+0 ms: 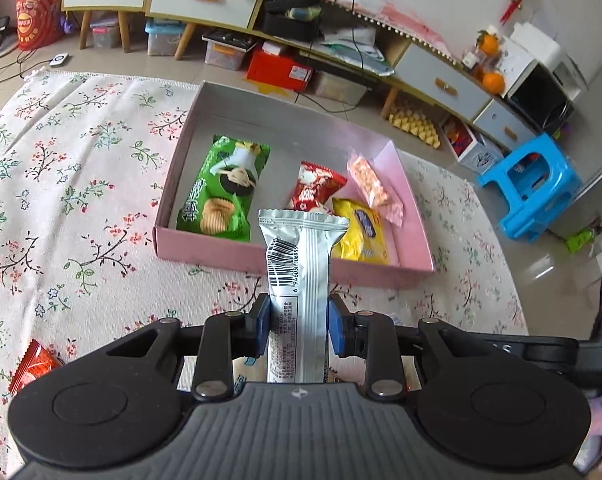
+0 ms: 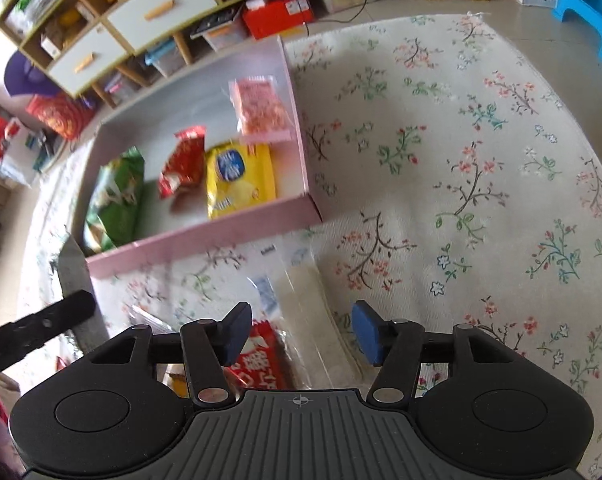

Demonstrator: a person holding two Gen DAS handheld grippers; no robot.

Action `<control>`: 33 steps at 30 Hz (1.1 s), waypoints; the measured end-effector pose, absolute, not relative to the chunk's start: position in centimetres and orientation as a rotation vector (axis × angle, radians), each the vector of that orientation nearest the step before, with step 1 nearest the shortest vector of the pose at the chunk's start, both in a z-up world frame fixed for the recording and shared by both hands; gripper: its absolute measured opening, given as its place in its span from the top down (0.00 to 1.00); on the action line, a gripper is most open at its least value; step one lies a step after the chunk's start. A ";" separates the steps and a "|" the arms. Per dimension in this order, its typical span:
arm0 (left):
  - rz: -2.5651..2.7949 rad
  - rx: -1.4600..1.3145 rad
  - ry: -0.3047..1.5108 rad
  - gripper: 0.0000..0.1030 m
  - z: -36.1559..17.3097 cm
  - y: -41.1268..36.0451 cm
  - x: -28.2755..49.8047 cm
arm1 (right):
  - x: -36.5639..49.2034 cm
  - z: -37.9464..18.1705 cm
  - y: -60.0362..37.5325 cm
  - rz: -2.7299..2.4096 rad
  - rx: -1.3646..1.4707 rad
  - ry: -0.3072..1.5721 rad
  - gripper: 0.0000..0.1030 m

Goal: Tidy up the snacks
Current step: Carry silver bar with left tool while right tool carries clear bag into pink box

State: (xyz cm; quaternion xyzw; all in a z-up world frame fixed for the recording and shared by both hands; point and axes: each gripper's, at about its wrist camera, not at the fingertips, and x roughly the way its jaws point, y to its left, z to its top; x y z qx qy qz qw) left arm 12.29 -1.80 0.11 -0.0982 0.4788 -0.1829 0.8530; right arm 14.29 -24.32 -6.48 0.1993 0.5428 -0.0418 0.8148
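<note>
Barcode with digits partly legible along the white foil snack bar (image 1: 299, 280), small print below it too fine to read. Held upright between the narrow jaws of the left gripper (image 1: 298, 322), blue pads pressed on both sides of the wrapper, in front of the near wall of the pink box (image 1: 205, 250) on the flowered cloth (image 1: 81, 184) of the desk. Inside the box: green chip packet (image 1: 223, 188) with a cartoon figure and large white characters, red sachet (image 1: 313, 190), yellow packet (image 1: 363, 236) with a blue oval label, clear pink-speckled pouch (image 1: 375, 186) leaning on the right wall; none of the printing readable. Red wrapper (image 1: 31, 368) at lower left, cut off by the gripper body. Right gripper (image 2: 299, 334) with jaws standing apart, gripping nothing, above a clear plastic packet (image 2: 309, 312) blurred by motion, and a red packet (image 2: 261, 364) with white characters half hidden behind its left finger. Lower corners of both views blocked by the black gripper housings.
</note>
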 end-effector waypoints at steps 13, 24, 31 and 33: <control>-0.382 -0.165 1.021 0.74 -0.4 -2.0 11.8 | 14.4 -7.1 -21.4 -0.081 0.224 1.142 0.74; -0.378 -0.189 0.978 0.74 1.0 -1.7 12.7 | 13.6 -2.1 -24.9 -0.058 0.495 0.984 0.76; -0.352 -0.156 0.914 0.74 2.5 -3.1 16.6 | 16.6 -0.8 -25.4 -0.047 0.647 0.910 0.76; -0.352 -0.158 0.899 0.74 2.6 -3.5 17.8 | 18.0 -0.8 -25.3 -0.043 0.672 0.891 0.76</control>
